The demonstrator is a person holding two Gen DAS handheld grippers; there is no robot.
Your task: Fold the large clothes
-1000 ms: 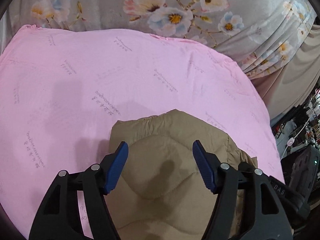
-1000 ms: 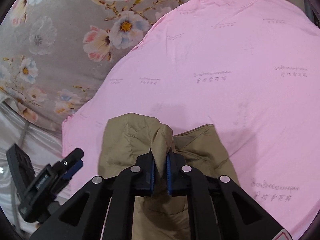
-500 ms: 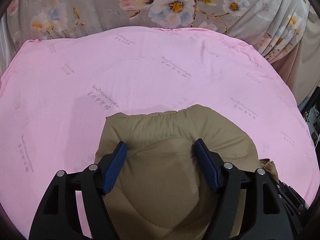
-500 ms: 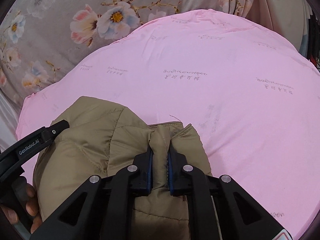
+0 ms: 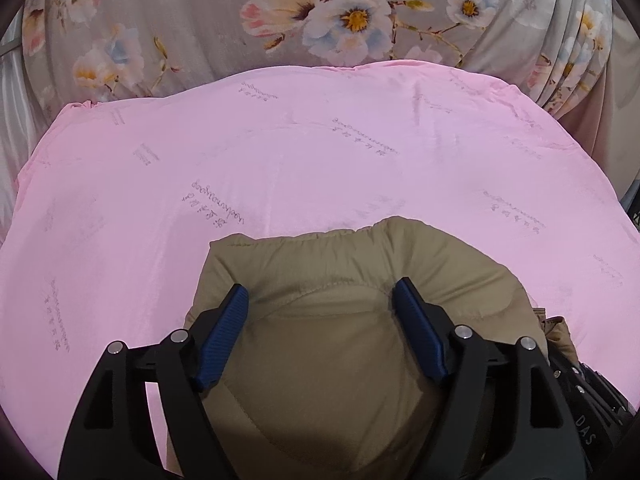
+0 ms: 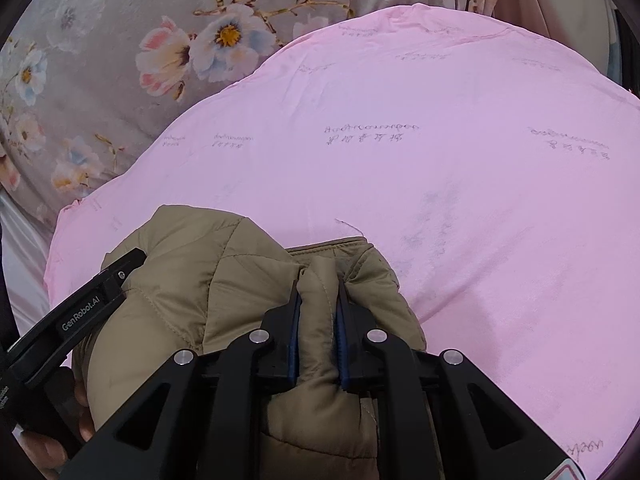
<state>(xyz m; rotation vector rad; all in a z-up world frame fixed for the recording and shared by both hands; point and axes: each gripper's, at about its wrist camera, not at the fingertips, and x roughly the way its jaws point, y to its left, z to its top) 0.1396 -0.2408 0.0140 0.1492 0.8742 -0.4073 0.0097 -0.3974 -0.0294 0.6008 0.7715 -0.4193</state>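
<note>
A tan quilted jacket (image 5: 328, 380) lies bunched on the pink sheet (image 5: 280, 160). My left gripper (image 5: 320, 292) straddles its puffy top. Its jaws are opening, with the jacket between the blue pads (image 5: 224, 328) but not squeezed. In the right wrist view my right gripper (image 6: 319, 284) is shut on a raised fold of the jacket (image 6: 192, 272) near its zipper edge. The left gripper's black finger (image 6: 80, 320) shows at the jacket's left side, with a person's hand (image 6: 48, 448) behind it.
The pink sheet (image 6: 440, 160) spreads wide ahead and to the right of the jacket. Grey floral cloth (image 5: 320, 20) runs along the far side, and in the right wrist view the floral cloth (image 6: 100, 60) is at the left. White fabric (image 6: 20, 248) shows at the left edge.
Both grippers have come down toward the pink sheet with the jacket, which now looks larger and settled. The left jaws have spread wider. The right jaws stay pinched on the fold.
</note>
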